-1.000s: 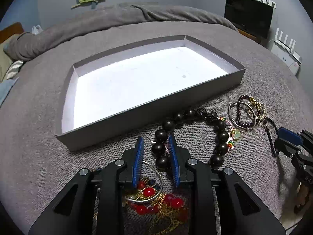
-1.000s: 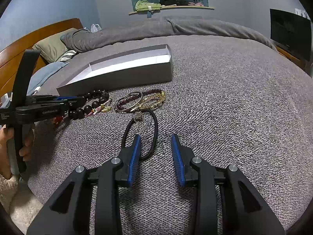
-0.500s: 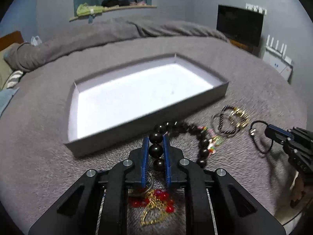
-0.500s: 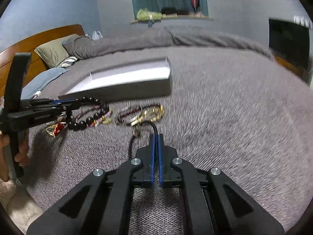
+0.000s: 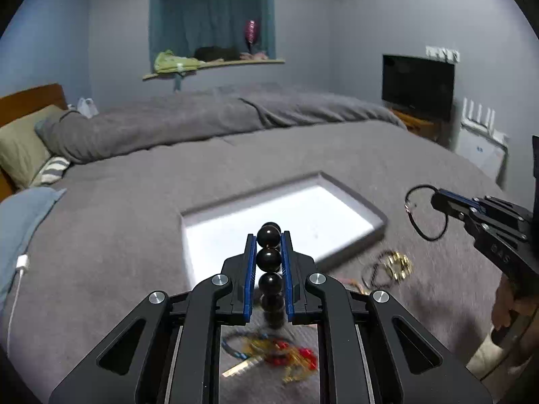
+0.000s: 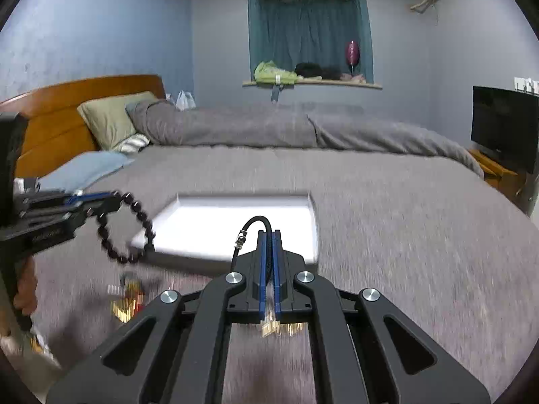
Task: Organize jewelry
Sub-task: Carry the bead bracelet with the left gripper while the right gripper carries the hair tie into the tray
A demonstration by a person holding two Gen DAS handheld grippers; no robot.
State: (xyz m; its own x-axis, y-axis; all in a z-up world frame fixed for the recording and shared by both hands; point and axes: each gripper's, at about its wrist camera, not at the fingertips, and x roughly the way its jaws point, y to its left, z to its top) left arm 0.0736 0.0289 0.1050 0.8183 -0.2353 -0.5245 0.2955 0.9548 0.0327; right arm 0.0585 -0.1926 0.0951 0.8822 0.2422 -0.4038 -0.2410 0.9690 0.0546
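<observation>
Left wrist view: left hand-held gripper [image 5: 268, 247] clamps black bead bracelet [image 5: 269, 258]; right hand-held gripper [image 6: 268, 240] pinches black cord loop [image 6: 251, 232].

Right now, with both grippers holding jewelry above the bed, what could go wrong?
1. The left gripper pinches only two or three beads; the black bead bracelet hangs loose and could swing or slip out.
2. The right gripper holds the thin black cord bracelet at one spot; it might snag on the grey tray rim when lowered.
</observation>
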